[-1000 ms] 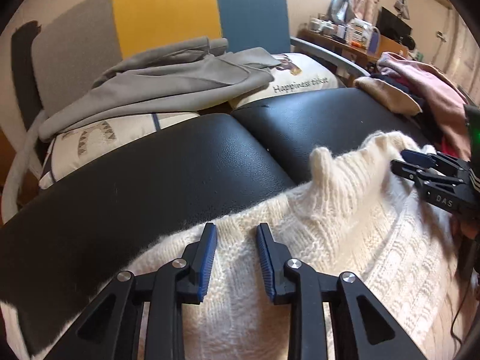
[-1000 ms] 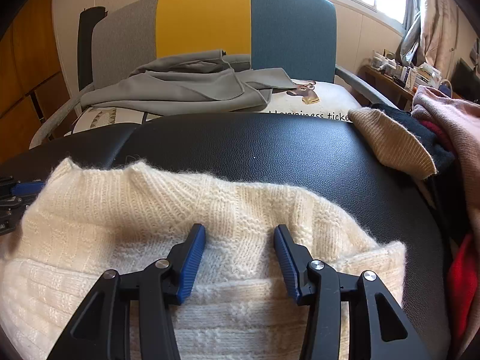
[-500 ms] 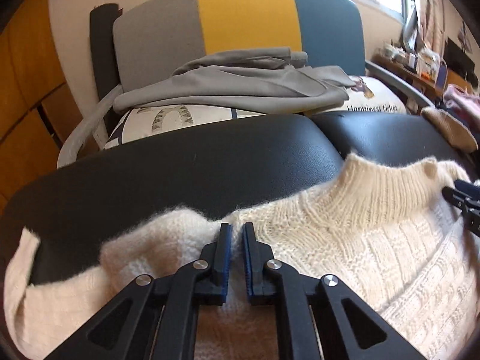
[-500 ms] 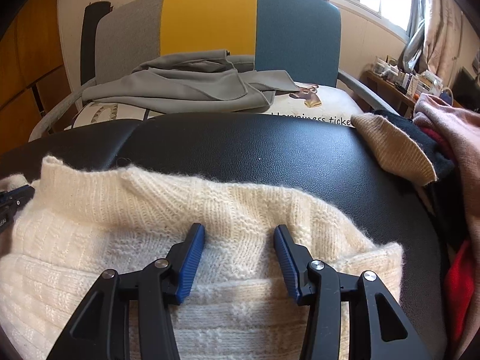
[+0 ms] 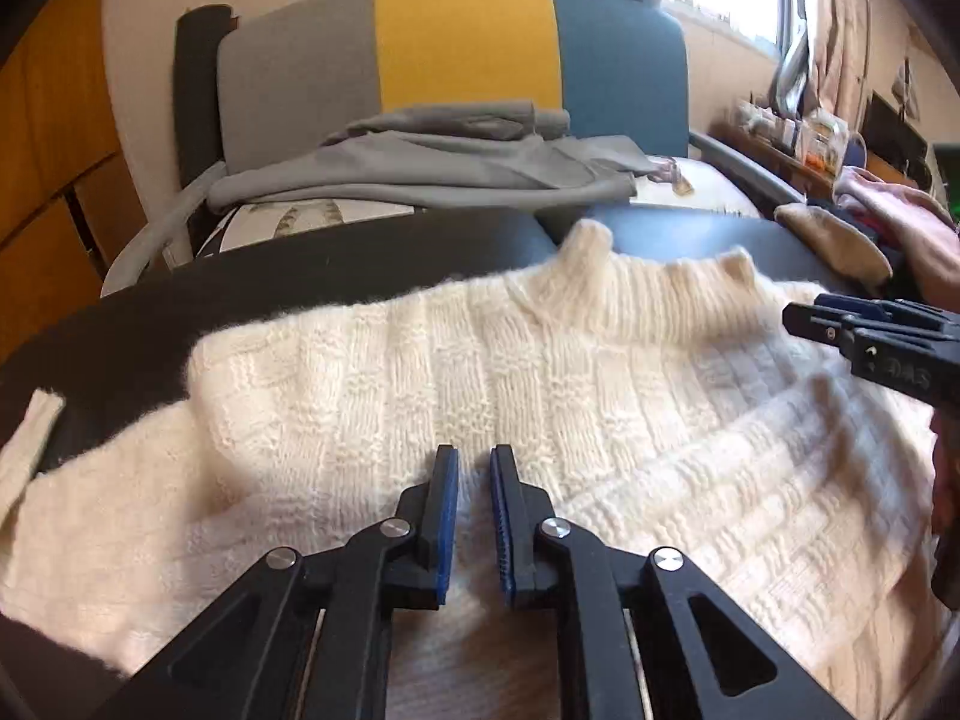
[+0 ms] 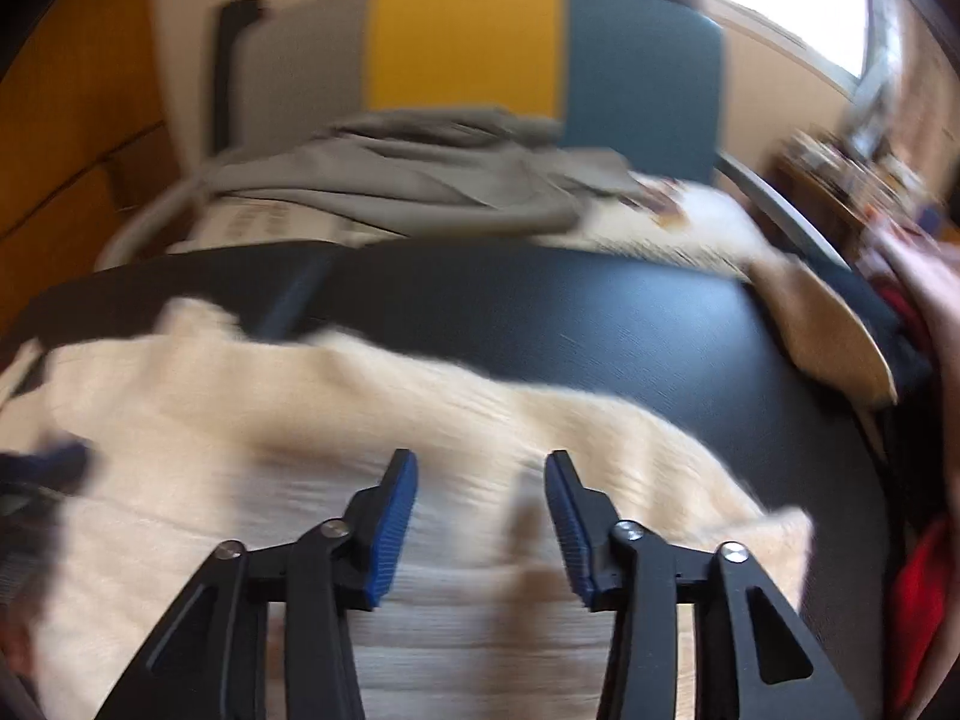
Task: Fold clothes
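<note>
A cream knit sweater (image 5: 600,396) lies on the black padded surface (image 5: 300,264) with its collar pointing away. My left gripper (image 5: 474,462) is over the sweater's left half. Its jaws are nearly together and pinch a thick fold of knit. A doubled layer of sweater lies to its left. My right gripper (image 6: 480,462) hangs over the sweater's right half (image 6: 300,420). Its jaws are apart and closing, with knit below them and not pressed. The right wrist view is blurred. The right gripper (image 5: 804,315) also shows at the right edge of the left wrist view.
A grey garment (image 5: 450,168) lies on printed cushions behind the black surface (image 6: 600,312), in front of a grey, yellow and blue backrest (image 5: 468,36). A pile of tan, pink and red clothes (image 6: 828,324) crowds the right edge. A cluttered shelf stands far right.
My left gripper's jaws closed on the sweater's left shoulder edge and carried it to the right, over the body. The right gripper's view rose slightly and blurred, and its jaws narrowed a little.
</note>
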`<action>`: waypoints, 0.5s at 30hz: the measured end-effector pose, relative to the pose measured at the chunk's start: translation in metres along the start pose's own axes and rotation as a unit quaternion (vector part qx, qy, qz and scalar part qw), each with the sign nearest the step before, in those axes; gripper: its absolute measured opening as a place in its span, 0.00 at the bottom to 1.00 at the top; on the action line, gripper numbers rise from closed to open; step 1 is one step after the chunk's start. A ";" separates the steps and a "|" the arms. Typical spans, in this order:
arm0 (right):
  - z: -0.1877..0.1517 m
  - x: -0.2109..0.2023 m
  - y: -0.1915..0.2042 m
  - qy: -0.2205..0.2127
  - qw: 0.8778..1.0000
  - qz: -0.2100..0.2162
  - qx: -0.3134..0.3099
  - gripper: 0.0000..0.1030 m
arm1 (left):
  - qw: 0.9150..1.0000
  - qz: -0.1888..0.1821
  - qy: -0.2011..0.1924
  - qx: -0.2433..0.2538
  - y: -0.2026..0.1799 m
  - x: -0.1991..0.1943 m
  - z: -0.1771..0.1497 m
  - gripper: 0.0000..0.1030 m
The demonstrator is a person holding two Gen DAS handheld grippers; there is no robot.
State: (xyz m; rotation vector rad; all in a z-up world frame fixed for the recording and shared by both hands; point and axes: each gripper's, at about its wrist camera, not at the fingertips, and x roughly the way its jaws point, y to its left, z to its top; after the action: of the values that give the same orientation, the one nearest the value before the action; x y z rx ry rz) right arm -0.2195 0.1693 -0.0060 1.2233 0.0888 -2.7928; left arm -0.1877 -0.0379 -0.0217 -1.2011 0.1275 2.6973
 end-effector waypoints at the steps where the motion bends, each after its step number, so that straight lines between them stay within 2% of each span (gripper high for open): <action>1: 0.003 -0.003 0.011 -0.005 1.000 0.010 -0.022 0.42 | 1.000 0.001 0.000 0.001 0.000 0.001 0.000 0.11; 3: 0.010 0.003 0.030 -0.001 0.998 0.019 -0.062 0.42 | 1.000 0.002 -0.001 0.002 -0.001 0.002 0.000 0.11; 6: 0.019 0.033 0.039 0.044 0.996 0.016 -0.078 0.39 | 1.000 0.002 -0.003 0.000 0.000 0.003 -0.001 0.11; 8: 0.026 0.045 0.029 0.042 0.998 0.015 -0.047 0.40 | 1.000 0.002 -0.003 0.000 0.001 0.006 0.001 0.11; 11: 0.029 0.053 0.016 0.038 0.999 0.000 -0.004 0.53 | 1.000 0.000 -0.004 -0.002 0.002 0.007 0.002 0.11; 13: 0.029 0.052 0.015 0.034 0.999 -0.009 0.002 0.53 | 1.000 -0.002 -0.005 -0.003 0.003 0.007 0.001 0.11; 14: 0.029 0.047 0.018 0.029 1.000 -0.009 -0.005 0.52 | 1.000 -0.002 -0.005 -0.004 0.004 0.007 0.001 0.11; 15: 0.030 0.042 0.022 0.023 1.000 -0.009 -0.013 0.42 | 1.000 -0.003 -0.005 -0.005 0.004 0.007 0.002 0.11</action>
State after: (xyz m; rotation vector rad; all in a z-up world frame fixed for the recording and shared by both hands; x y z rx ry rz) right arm -0.2673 0.1424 -0.0171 1.2885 0.1387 -2.7696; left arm -0.1944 -0.0406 -0.0261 -1.1892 0.1095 2.7018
